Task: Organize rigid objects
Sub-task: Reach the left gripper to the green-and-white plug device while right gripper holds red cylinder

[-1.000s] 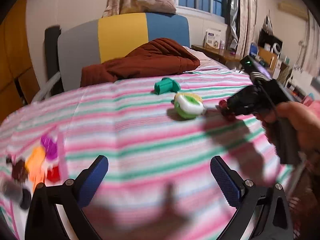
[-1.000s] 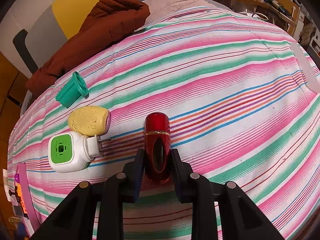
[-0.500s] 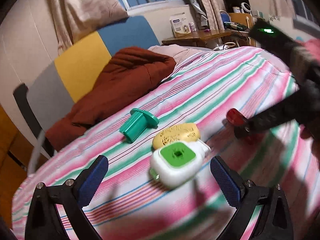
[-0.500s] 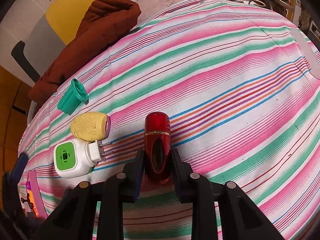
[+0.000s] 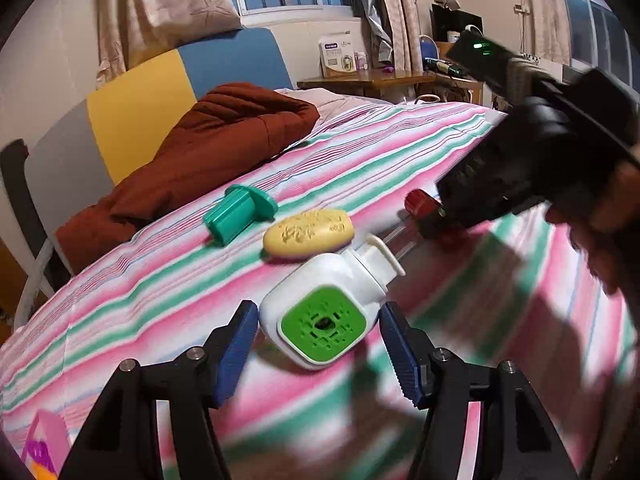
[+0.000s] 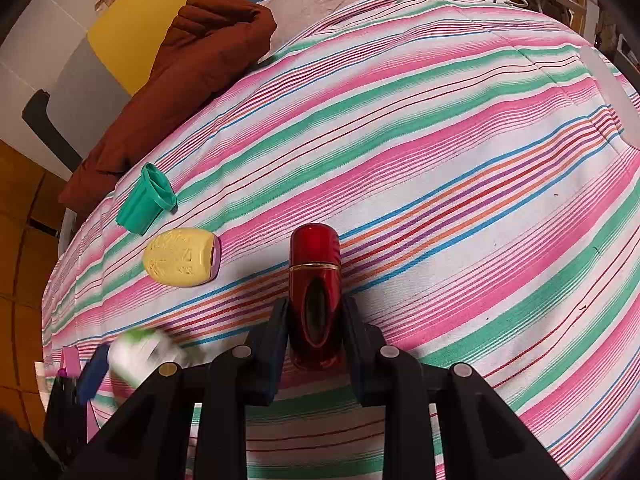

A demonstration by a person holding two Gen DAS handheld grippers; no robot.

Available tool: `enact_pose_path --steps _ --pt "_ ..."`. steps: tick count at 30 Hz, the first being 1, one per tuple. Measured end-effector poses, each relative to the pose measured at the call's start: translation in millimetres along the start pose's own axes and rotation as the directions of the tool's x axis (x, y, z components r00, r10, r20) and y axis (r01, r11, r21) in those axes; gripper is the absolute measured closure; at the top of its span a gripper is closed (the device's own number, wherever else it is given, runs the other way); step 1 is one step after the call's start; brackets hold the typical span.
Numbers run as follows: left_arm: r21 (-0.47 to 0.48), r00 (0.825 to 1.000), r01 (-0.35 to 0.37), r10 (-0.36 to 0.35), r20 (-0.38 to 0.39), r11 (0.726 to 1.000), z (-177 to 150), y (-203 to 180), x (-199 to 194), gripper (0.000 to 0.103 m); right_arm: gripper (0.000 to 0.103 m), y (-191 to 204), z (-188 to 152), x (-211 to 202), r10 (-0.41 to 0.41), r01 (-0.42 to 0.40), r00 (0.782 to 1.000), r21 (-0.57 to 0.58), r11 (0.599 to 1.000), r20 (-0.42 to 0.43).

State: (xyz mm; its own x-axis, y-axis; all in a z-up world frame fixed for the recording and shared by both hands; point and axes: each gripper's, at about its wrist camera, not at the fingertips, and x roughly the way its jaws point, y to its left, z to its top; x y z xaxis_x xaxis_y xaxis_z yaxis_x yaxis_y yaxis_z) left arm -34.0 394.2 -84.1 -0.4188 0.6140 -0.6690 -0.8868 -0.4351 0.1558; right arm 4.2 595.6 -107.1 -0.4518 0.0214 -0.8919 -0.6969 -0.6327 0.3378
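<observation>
**A:** Left side first: the left gripper (image 5: 316, 344) has the white plug-in with the green face (image 5: 324, 308) sitting right between its blue pads (image 5: 236, 348). The jaws have just been closing in on it, but I see a sliver of gap on each side, so I wouldn't call it gripped yet. It sits straight ahead at 12 o'clock, and its long axis runs away toward 1 o'clock, plug end pointing off toward the red thing.

**B:** And the rest of the striped bedspread (image 5: 168, 280)?

**A:** The yellow oval piece (image 5: 308, 234) is just past the plug-in at 12, and the teal flanged piece (image 5: 236, 216) is at 11. On the right, the right gripper (image 6: 316, 332) is clamped narrow on the red cylinder (image 6: 316, 276), cap end pointing to 12.

**B:** Does either camera add anything?

**A:** The left one shows the green face and the pad gaps clearly. The right one only catches the plug-in as a blur at 8 o'clock, but shows the red grip properly.
</observation>
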Motion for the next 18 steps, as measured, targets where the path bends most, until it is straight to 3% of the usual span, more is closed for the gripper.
enact_pose_path --steps 3,7,9,11,13,14,18 --pt "-0.029 1.000 0.009 -0.009 -0.008 1.000 -14 4 -14 0.041 0.078 1 0 1 -0.003 0.003 1.000 -0.002 1.000 0.001" --pt "-0.060 0.996 0.012 -0.017 -0.091 0.998 -40 6 -18 0.057 0.078 0 0 -1 -0.002 0.002 1.000 -0.004 1.000 0.003" --pt "-0.106 0.997 0.026 -0.034 -0.070 0.994 -52 9 -31 0.057 0.078 -1 0 -1 0.000 0.000 1.000 -0.003 1.000 0.003" --pt "-0.171 0.995 0.048 -0.063 -0.083 0.984 -58 13 -38 0.052 0.078 -1 -1 -2 -0.003 0.003 1.000 -0.007 1.000 0.005" --pt "-0.224 0.994 0.052 -0.072 -0.080 0.973 -63 14 -46 0.034 0.078 0 -1 -1 -0.011 0.011 1.000 -0.015 1.000 0.005" --pt "-0.238 0.995 0.049 -0.069 -0.077 0.970 -64 11 -50 0.030 0.078 1 -1 -1 -0.014 0.014 1.000 -0.018 1.000 0.006" --pt "-0.307 0.992 0.077 -0.103 -0.070 0.948 -57 4 -51 0.025 0.078 2 -2 0 -0.016 0.016 1.000 -0.022 1.000 0.009"
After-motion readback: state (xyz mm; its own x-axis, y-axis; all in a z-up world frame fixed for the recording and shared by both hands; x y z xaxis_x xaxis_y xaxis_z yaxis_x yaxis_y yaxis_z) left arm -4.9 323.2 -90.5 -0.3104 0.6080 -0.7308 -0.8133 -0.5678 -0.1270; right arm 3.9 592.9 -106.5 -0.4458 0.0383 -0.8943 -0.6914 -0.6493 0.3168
